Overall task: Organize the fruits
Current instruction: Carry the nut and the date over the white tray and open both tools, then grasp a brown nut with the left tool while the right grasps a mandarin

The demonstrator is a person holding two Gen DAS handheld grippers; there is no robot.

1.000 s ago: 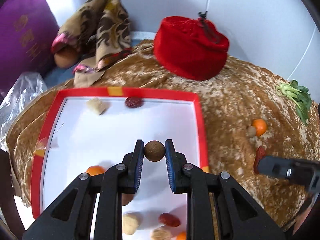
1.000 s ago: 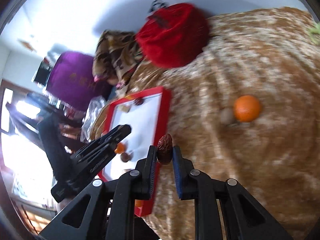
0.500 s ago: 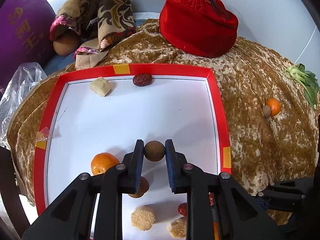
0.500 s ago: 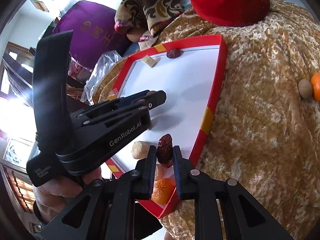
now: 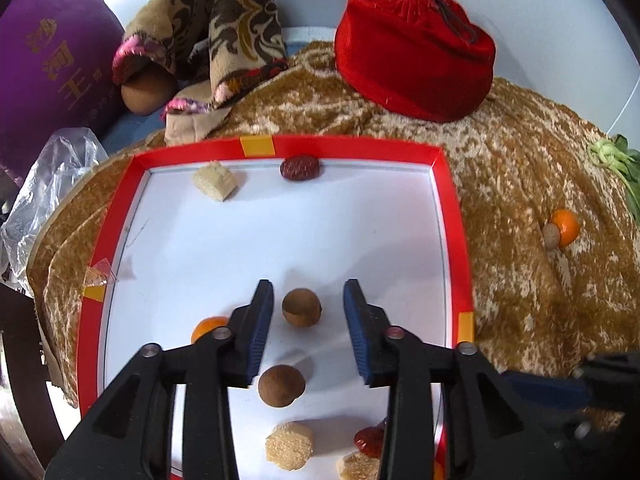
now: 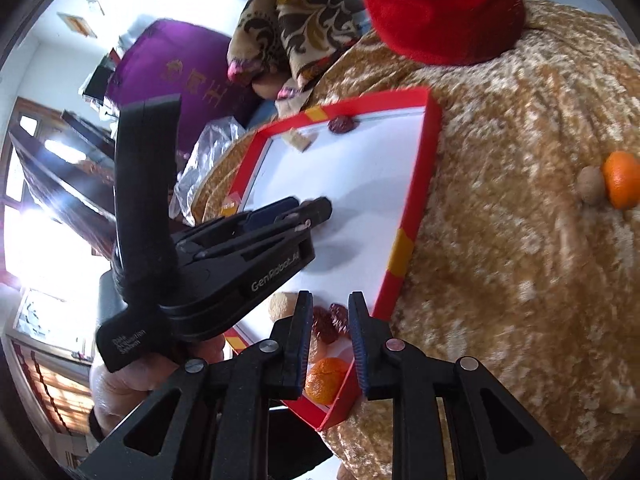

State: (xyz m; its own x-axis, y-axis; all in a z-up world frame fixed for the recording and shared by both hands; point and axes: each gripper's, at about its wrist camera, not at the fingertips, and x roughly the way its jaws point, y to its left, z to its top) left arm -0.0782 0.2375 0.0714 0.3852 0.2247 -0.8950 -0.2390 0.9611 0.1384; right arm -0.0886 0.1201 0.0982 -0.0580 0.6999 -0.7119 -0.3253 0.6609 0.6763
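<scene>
Red-rimmed white tray (image 5: 452, 208) on the gold-brown cloth (image 5: 520, 300) over the tabletop, wide bare white floor through its middle and far half. Open cloth to the right of the rim, well apart from the red velvet pouch (image 5: 416, 52) behind. Left tool (image 5: 308, 292) over the near half of the tray, jaws opening, the brown round fruit (image 5: 301, 307) lying on the white floor between the pads and clear of both; half a second earlier clamped on it. Right tool (image 6: 330, 300) over the near right corner of the tray, jaws opening slightly, the red date (image 6: 322, 326) low in the gap in the corner rather than upright at the tips as before; cannot tell whether the pads touch it. Brown round fruits in the tray: two, the second (image 5: 281, 385) just nearer. Dates: one at the far rim (image 5: 300, 167), two in the near corner. Oranges: two in the tray, one (image 5: 566, 227) out on the cloth touching a small nut (image 5: 551, 236). Pale chunks: three.
</scene>
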